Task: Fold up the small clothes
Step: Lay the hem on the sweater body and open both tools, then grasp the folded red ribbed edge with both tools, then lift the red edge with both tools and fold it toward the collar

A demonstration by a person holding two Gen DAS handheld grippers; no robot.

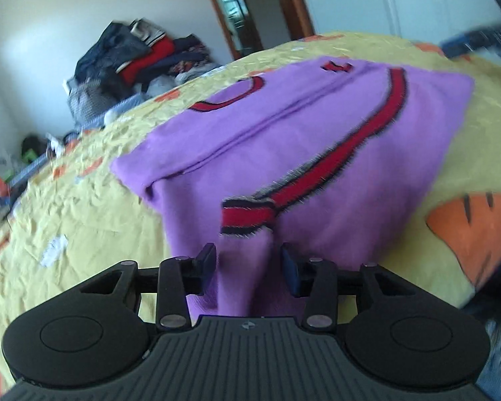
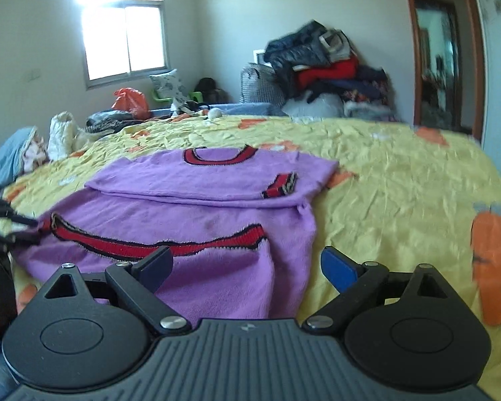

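Observation:
A purple knit sweater (image 1: 317,140) with red and black trim lies partly folded on the yellow bed cover (image 1: 83,207). In the left wrist view, a raised fold of its purple fabric stands between the jaws of my left gripper (image 1: 248,264), just below a red striped cuff (image 1: 248,215). A thin gap shows on each side, so the pads do not press on it. In the right wrist view, my right gripper (image 2: 247,267) is wide open over the sweater's (image 2: 200,214) near right corner and holds nothing. The collar (image 2: 220,157) lies at the far side.
A heap of dark and red clothes (image 2: 324,67) sits beyond the bed by a wooden door frame (image 2: 477,67). More clothes and bags (image 2: 33,150) lie along the bed's far left, under a bright window (image 2: 123,33). The yellow cover (image 2: 400,200) stretches out to the right of the sweater.

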